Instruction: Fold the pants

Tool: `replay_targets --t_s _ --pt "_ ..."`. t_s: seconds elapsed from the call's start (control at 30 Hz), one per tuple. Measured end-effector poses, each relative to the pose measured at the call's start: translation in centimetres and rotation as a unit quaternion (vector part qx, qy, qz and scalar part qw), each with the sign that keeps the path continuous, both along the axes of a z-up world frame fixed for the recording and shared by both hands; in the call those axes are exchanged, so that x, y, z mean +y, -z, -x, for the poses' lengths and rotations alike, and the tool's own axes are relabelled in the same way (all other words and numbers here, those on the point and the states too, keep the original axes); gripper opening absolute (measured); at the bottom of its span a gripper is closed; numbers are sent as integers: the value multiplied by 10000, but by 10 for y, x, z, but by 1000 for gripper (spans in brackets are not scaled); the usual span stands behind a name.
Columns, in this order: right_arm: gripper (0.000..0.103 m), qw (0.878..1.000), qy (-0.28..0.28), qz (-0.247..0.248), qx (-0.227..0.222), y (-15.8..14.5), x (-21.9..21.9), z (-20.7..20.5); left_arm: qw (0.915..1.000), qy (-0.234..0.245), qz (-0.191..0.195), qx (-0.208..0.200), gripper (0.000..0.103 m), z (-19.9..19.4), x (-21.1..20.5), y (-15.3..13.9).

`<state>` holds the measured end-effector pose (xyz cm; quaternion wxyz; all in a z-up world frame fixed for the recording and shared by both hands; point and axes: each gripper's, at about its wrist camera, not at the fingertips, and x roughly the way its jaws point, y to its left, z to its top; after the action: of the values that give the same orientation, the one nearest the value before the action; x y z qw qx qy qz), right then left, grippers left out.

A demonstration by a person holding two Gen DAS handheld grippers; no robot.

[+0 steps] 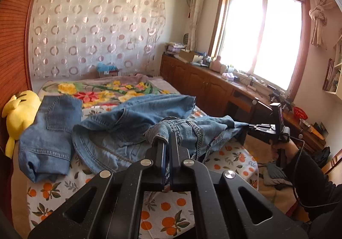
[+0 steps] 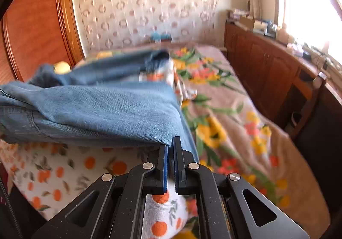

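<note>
Left gripper (image 1: 167, 142) was clamped on jeans (image 1: 132, 132) waistband, 12 o'clock of its cam. Right gripper (image 2: 170, 146) was pinched on denim edge, seen at 3 o'clock from left cam. Jeans were held above orange-print sheet (image 1: 166, 213) on bed; yellow plush (image 1: 18, 115) at 9 o'clock.

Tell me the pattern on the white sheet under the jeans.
Oranges with green leaves printed on the white bed sheet, clearest in the left wrist view.
</note>
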<state>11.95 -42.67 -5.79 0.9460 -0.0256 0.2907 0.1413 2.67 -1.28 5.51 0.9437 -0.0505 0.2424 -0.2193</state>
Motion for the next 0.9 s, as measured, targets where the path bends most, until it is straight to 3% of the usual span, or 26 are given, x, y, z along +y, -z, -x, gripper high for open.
replay_targets --t_s 0.2,0.33,0.57,0.77,0.83,0.9 --pt "1 9991 138 44 -406 -49 -28 48 9999 145 81 -1 3 34 10 0" --pt "1 9992 45 295 -256 -36 -26 76 9993 232 -89 294 3 51 10 23" --pt "1 9991 -62 18 413 -12 -40 90 9925 329 -329 1133 3 63 5 82" --pt "11 9987 -41 19 517 -21 -43 79 9892 202 -639 1306 8 71 13 87" --pt "20 9990 -5 51 442 -27 -44 81 9898 101 -628 1277 17 72 22 82" --pt "22 9993 17 100 370 -28 -43 85 9905 26 -611 1229 25 70 28 79"
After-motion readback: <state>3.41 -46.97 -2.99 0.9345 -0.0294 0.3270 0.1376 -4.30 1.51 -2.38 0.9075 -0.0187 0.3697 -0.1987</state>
